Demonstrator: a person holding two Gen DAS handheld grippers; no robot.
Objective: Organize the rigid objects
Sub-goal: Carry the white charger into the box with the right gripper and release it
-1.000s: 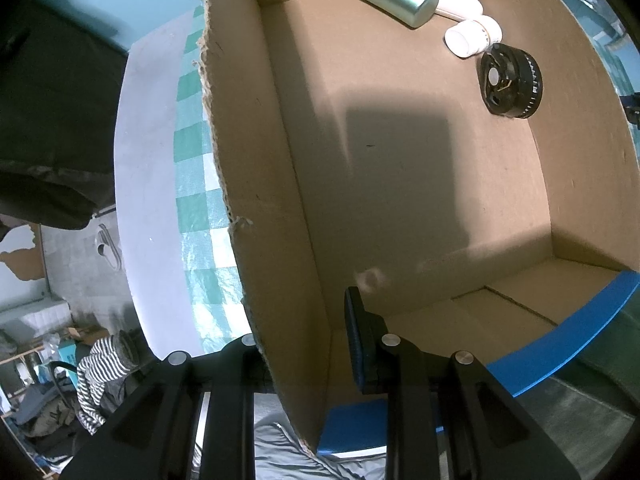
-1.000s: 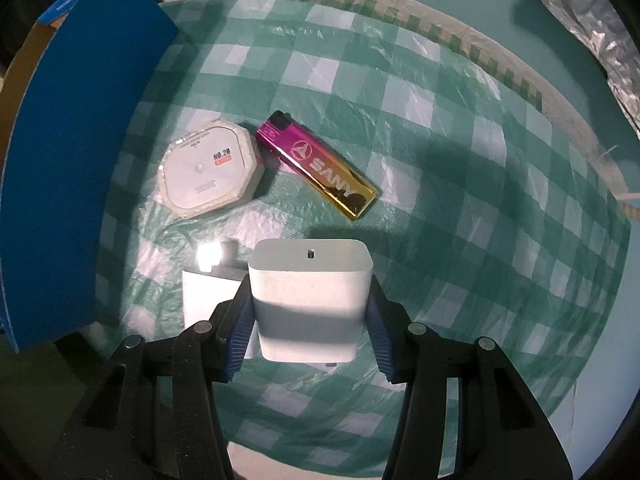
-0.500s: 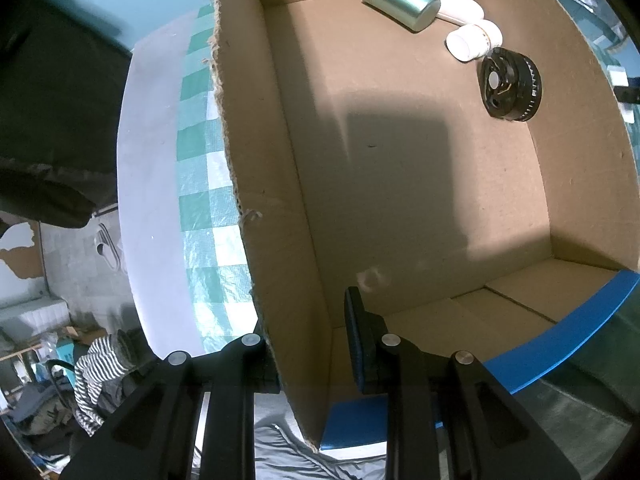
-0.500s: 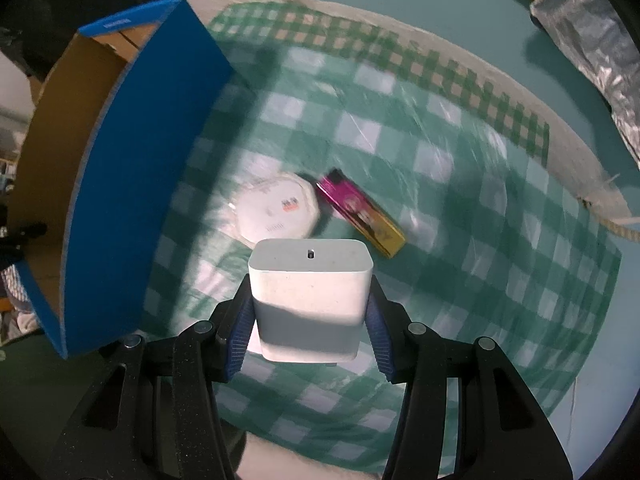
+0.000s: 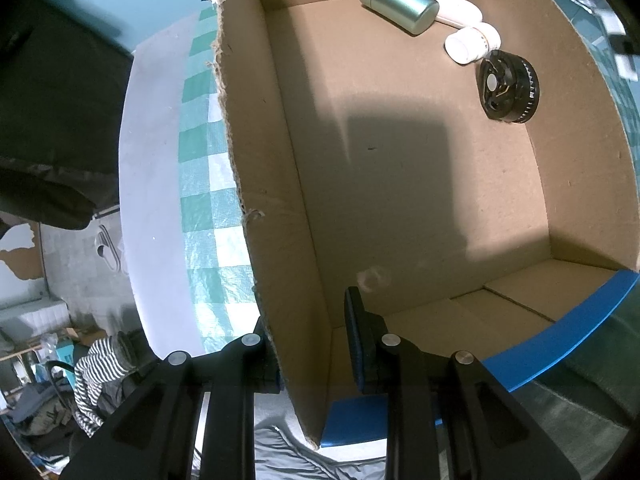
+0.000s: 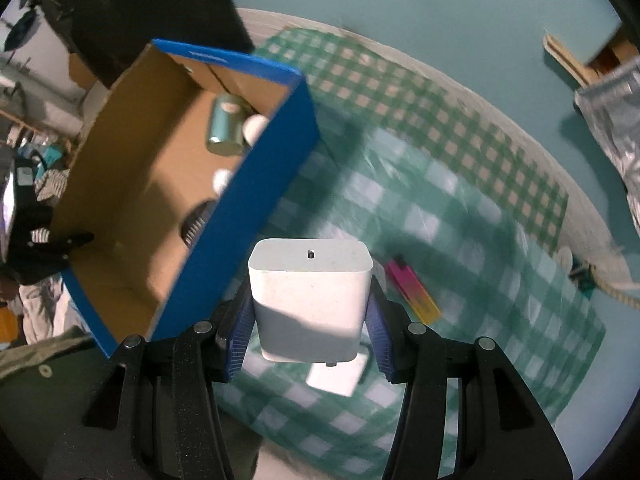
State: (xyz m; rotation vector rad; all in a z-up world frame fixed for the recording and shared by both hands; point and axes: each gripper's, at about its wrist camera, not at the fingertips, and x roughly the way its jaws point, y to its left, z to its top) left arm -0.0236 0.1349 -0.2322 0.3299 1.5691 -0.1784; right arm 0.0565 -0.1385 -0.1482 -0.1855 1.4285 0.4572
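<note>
The right gripper (image 6: 308, 320) grasps a white rounded-square charger block (image 6: 309, 300) by its two flat sides, the blue pads pressed against it; the block hangs clear above the checked tablecloth (image 6: 460, 216). The cardboard box (image 6: 248, 184) lies to the upper left of the block, its blue outer wall just beside the block's left edge. The box's long axis runs from lower left to upper right in the right wrist view, so the coming move, as judged, carries the block leftward over that blue wall.

The left gripper (image 5: 312, 344) is clenched on the box's near side wall, one finger outside, one inside.

Inside the box, at its far end, lie a black ribbed disc (image 5: 506, 88), a white bottle (image 5: 472, 42) and a metallic cylinder (image 5: 398, 8).

On the tablecloth, right of the block, lies a magenta-and-yellow lighter (image 6: 412, 292).
</note>
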